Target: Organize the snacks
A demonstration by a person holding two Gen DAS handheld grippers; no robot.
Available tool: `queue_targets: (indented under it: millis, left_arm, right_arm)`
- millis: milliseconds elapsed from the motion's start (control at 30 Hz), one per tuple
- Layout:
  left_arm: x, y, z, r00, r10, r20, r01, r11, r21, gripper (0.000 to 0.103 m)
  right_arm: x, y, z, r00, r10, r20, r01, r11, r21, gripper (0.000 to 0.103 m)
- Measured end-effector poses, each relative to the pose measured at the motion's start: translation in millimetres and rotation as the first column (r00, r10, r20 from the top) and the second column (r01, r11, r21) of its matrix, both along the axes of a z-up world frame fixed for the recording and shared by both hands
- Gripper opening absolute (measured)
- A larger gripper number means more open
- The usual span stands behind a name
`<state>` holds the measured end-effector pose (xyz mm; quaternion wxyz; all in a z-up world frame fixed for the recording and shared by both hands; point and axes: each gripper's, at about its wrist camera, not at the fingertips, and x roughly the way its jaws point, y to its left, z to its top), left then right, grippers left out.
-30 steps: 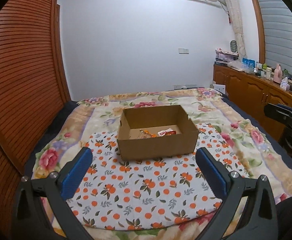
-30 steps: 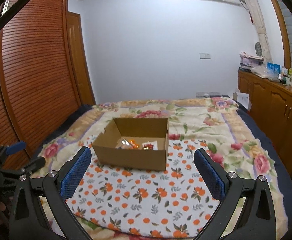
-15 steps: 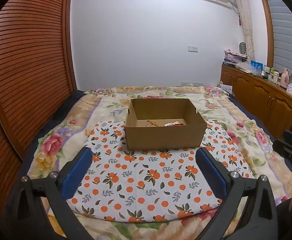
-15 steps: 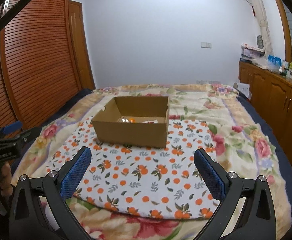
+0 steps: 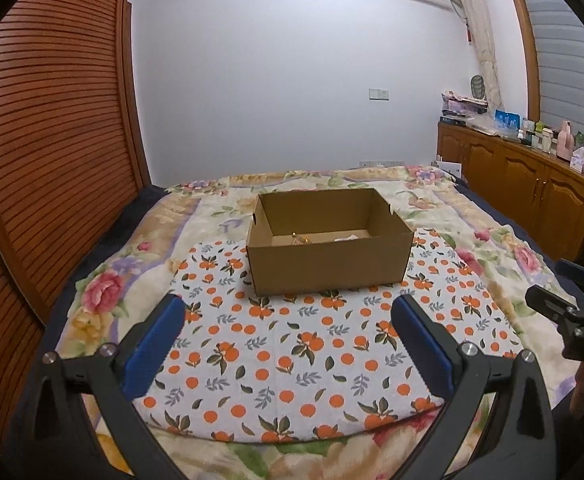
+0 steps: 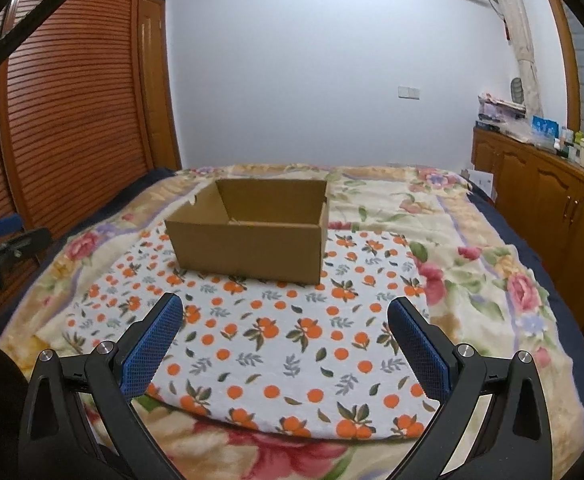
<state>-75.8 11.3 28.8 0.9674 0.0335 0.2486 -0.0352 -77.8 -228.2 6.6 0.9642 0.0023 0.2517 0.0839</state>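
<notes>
An open brown cardboard box (image 5: 328, 264) stands on an orange-print cloth (image 5: 292, 352) on the bed; it also shows in the right wrist view (image 6: 247, 248). Snack packets (image 5: 304, 240) barely show over its front wall; in the right wrist view the wall hides them. My left gripper (image 5: 287, 312) is open and empty, low and well back from the box. My right gripper (image 6: 285, 312) is open and empty, also back from the box. The right gripper also shows at the right edge of the left wrist view (image 5: 568, 300).
A floral blanket (image 6: 472, 240) covers the bed. Slatted wooden wardrobe doors (image 5: 51, 140) run along the left. A wooden cabinet (image 5: 532, 184) with bottles and boxes on top runs along the right. A white wall is behind.
Both grippers have pulled back from the box and dropped lower, so the box looks farther and the snacks inside sink behind its front wall. Both stay open.
</notes>
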Motion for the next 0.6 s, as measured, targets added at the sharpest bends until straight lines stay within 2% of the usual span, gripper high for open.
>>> queue_targets:
  millis: [133,600]
  left_arm:
    - [-4.4,-1.0,-1.1,1.000,-0.003,0.011,0.003,1.000,-0.009,0.103]
    - [-2.8,-3.9,-5.4,1.000,-0.003,0.009,0.003,1.000,0.002,0.103]
  right_arm:
    - [2.2,-10.8,-5.0,1.000,-0.011,-0.010,0.011,0.999,0.033,0.103]
    - [0.2,-13.4,-8.3,1.000,-0.016,-0.006,0.016,0.999,0.034,0.103]
